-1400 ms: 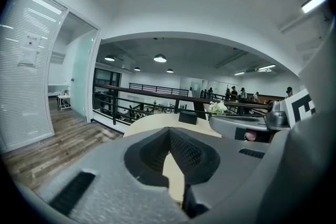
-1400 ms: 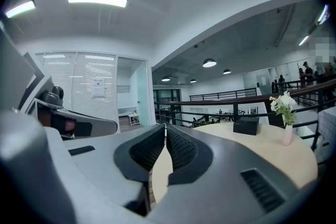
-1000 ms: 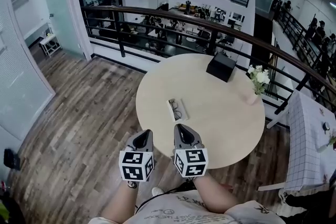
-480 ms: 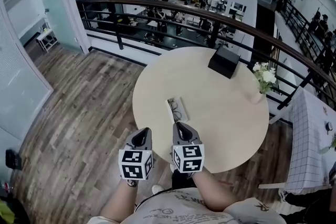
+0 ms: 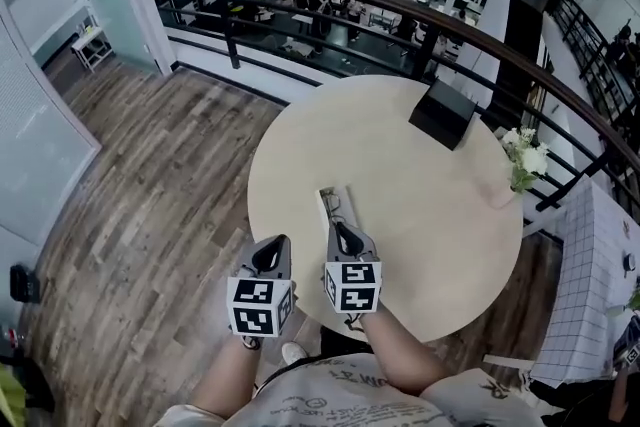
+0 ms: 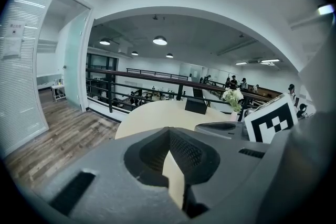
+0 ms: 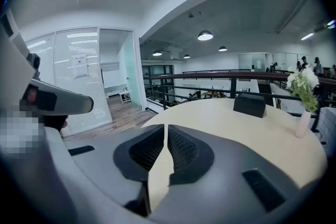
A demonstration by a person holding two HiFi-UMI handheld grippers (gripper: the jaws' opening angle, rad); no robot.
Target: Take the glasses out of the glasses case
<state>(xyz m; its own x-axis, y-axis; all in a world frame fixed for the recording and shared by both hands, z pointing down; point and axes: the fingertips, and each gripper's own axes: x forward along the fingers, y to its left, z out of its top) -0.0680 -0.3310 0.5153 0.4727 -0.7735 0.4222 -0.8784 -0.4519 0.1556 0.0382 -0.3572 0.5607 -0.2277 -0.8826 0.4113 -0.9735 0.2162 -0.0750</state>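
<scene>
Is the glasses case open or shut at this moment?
Open. In the head view the case lies flat on the table, its pale inside facing up with the glasses in it.

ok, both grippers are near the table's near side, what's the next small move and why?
Probably open the right gripper and ease it forward and down toward the glasses. Its jaws are together with nothing between them, and the open case holding the glasses lies just ahead of its tip on the table. The left gripper, also shut, is farther from the case.
</scene>
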